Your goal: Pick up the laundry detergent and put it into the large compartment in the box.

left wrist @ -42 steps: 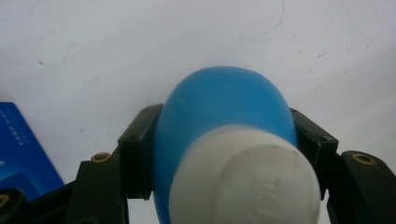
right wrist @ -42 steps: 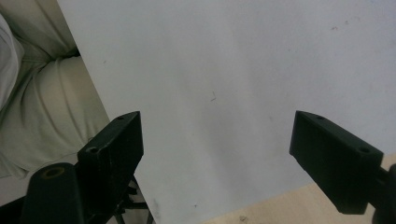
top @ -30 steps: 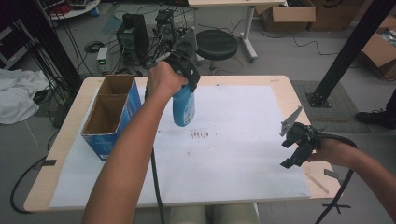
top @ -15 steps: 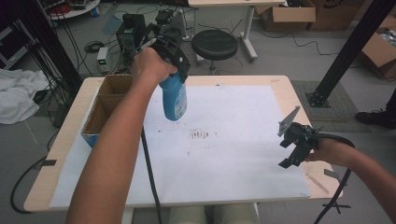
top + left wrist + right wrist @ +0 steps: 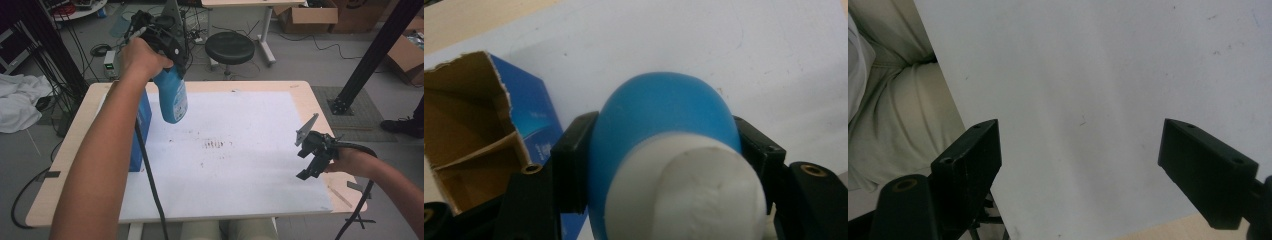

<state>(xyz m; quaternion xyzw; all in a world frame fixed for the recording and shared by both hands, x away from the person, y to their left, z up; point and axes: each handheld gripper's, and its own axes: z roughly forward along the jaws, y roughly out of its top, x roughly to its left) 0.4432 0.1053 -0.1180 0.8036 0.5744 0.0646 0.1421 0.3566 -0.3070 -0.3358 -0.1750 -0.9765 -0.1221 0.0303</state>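
- Left hand-held gripper [image 5: 167, 47]: clenched on the blue bottle [image 5: 172, 97] just below its white cap, now lifted higher above the tabletop [image 5: 300, 100] than a second ago.
- Bottle: clear of the blue carton [image 5: 484, 130], hanging over the white sheet [image 5: 250, 165]; probably a take-out nearly done, set-down still ahead.
- Right hand-held gripper [image 5: 314, 156]: released, empty, unmoved near the right edge.
- Nothing in the way on the sheet except small dark marks [image 5: 215, 145].
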